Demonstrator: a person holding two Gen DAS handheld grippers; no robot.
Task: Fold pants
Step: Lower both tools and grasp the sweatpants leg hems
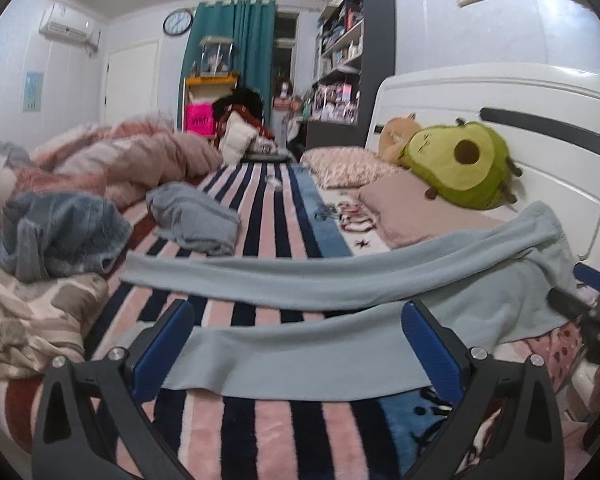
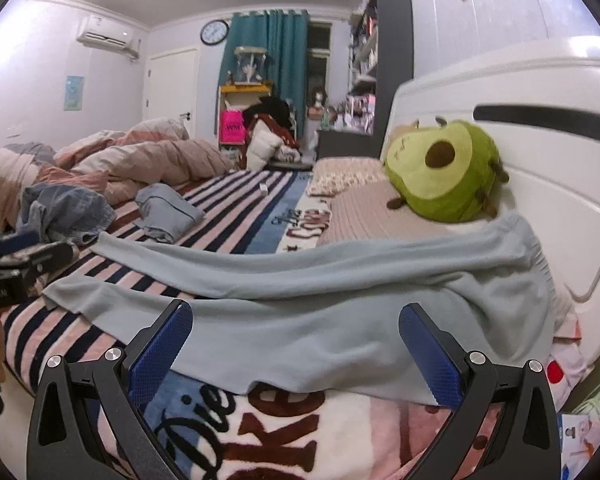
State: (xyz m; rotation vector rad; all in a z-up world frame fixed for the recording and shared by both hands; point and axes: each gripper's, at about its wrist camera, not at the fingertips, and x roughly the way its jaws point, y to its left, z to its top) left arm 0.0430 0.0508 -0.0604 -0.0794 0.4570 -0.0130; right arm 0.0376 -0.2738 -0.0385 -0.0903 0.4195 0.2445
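— Both grippers were gaping, were they?

— Yes. My left gripper (image 1: 297, 344) had its blue fingers (image 1: 434, 350) wide apart, holding nothing, and so did my right gripper (image 2: 295, 344). Each hung low over the near edge of the bed.

— And the pants?

— The pale blue pants (image 1: 340, 276) lay spread flat on the striped blanket (image 1: 259, 216), directly ahead of both grippers. Their long axis ran crosswise to my reach: cuffs out to my left, waistband (image 2: 528, 248) to my right, bunched up against the white headboard (image 2: 540, 152) below the avocado plush (image 2: 440, 168).

— Which hand was nearer which end?

— My left sat in front of the nearer leg (image 1: 300, 356), close to its cuff; that fabric showed between the open fingers, though I couldn't tell whether they touched it. My right faced the seat and thigh section (image 2: 320, 340), closer to the waist.

— So the fold?

— I judged it would go lengthwise, near leg over far leg (image 1: 300, 276), each hand pinching its own end of the near edge.
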